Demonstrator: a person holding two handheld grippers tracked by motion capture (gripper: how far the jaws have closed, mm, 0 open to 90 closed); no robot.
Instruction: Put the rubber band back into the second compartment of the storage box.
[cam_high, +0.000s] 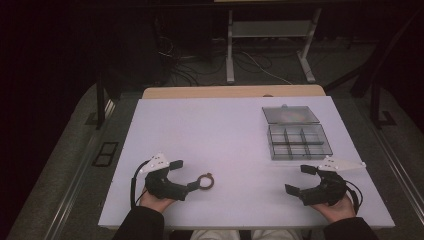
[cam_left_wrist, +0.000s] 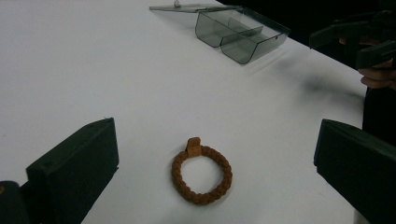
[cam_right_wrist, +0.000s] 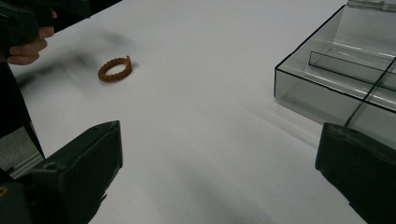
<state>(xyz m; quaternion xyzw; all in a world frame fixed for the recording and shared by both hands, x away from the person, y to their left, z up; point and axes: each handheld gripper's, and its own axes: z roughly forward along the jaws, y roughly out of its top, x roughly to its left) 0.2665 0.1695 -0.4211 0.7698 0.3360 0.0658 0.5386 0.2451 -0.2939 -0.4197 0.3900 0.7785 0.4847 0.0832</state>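
A brown braided bracelet (cam_high: 205, 181) lies flat on the white table (cam_high: 225, 135), near the front left. My left gripper (cam_high: 184, 175) is open, and its near jaw tip is right beside the bracelet. In the left gripper view the bracelet (cam_left_wrist: 201, 175) lies on the table between the two wide-apart jaws of that gripper (cam_left_wrist: 217, 149), touching neither. My right gripper (cam_high: 300, 180) is open and empty at the front right. From the right gripper view (cam_right_wrist: 219, 158) the bracelet (cam_right_wrist: 115, 69) lies far off to the left.
A clear grey compartment box (cam_high: 298, 141) stands at the right of the table with its lid (cam_high: 290, 115) folded open behind it. It sits just beyond my right gripper, with its near wall (cam_right_wrist: 317, 100) close by. A desk frame and cables are on the floor beyond the table.
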